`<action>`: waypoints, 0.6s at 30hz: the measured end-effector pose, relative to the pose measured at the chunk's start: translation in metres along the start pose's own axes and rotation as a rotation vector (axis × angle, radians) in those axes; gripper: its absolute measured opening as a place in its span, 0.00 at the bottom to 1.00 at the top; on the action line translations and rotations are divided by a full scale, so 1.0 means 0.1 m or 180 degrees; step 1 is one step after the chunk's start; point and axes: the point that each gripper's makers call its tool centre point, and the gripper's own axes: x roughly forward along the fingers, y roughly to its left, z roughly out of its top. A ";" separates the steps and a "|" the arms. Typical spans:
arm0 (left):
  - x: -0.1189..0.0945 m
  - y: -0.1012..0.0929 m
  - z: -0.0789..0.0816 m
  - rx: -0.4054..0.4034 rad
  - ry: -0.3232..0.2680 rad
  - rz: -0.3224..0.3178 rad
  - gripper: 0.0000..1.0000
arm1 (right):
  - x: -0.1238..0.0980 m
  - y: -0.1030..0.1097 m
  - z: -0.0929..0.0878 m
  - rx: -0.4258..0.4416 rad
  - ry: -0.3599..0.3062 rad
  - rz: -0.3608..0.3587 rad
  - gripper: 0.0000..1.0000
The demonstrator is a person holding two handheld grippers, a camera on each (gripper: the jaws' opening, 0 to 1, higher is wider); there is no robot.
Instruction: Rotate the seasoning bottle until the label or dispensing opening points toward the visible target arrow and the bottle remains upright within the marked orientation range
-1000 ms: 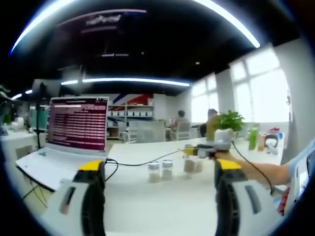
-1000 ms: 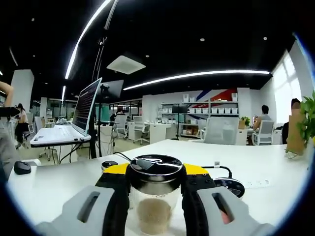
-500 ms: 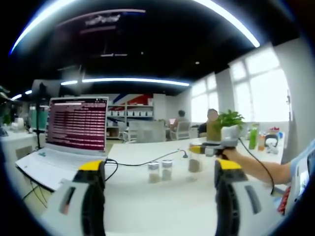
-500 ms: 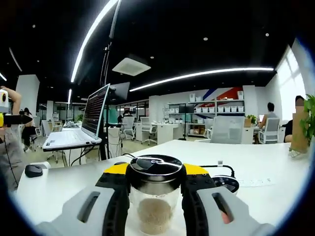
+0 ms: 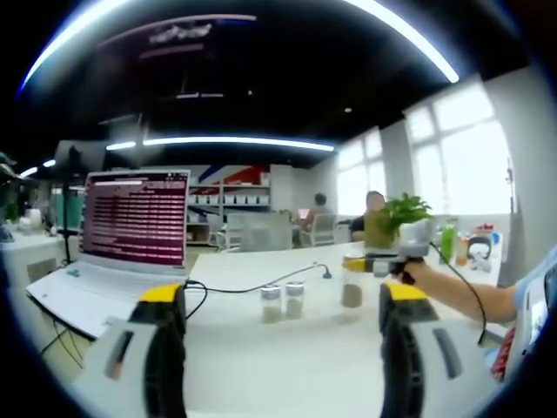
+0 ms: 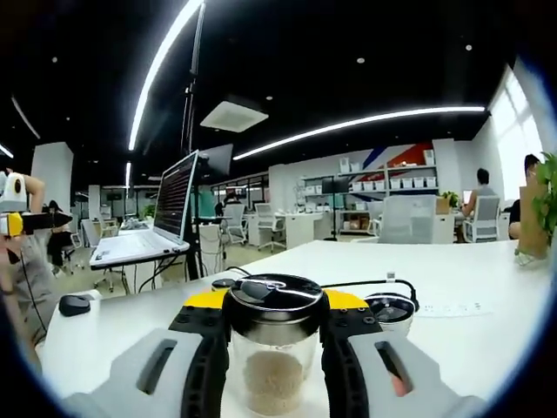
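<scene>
Big white worktop [image 5: 287, 348] carries everything here, with one open laptop [image 5: 113, 252] on it at the left of the left gripper view, screen lit.

Right tongs [image 6: 274, 348] have their jaws closed on the seasoning bottle [image 6: 272, 348], one jaw pressed to each side of the glass just under its dark, shiny cap. In the left gripper view that same bottle [image 5: 352, 283] hangs at the far tip of the right tongs [image 5: 383, 264], upright, and seems lifted a little off the worktop, though I can't be sure. It sits to the right of the other jars.

Left tongs [image 5: 274, 348] hold nothing at all, jaws spread wide apart, hovering low over the worktop.

So my read on the step: the grasp is made and the turning is in hand. No arrow or marked range is visible from either camera, and no label is readable, so how far round it has to go is anyone's guess. The next move calls for a slow twist about the bottle's own axis, keeping it vertical, then setting it down without a wobble.

The count: one bottle in the grip, and two small jars [image 5: 283, 300] standing side by side mid-worktop, both with pale contents. In the right gripper view another dark-lidded jar [image 6: 390, 312] stands just behind the right jaw.
</scene>
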 end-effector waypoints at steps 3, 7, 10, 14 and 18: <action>0.00 0.01 0.00 -0.0002 0.0008 0.0000 0.98 | -0.04 0.01 0.01 0.0002 0.0004 0.0026 0.39; 0.01 -0.04 -0.01 0.0026 0.0026 -0.0038 0.98 | -0.12 0.05 0.00 -0.0012 0.0003 0.0049 0.39; 0.02 -0.05 -0.02 0.0031 0.0029 -0.0044 0.98 | -0.16 0.08 -0.02 -0.0043 0.0016 0.0066 0.39; 0.01 -0.04 -0.02 0.0026 0.0037 -0.0040 0.97 | -0.18 0.10 -0.02 -0.0042 0.0021 0.0102 0.39; -0.02 0.00 0.00 0.0016 0.0019 -0.0008 0.97 | -0.24 0.15 -0.01 -0.0060 0.0007 0.0151 0.39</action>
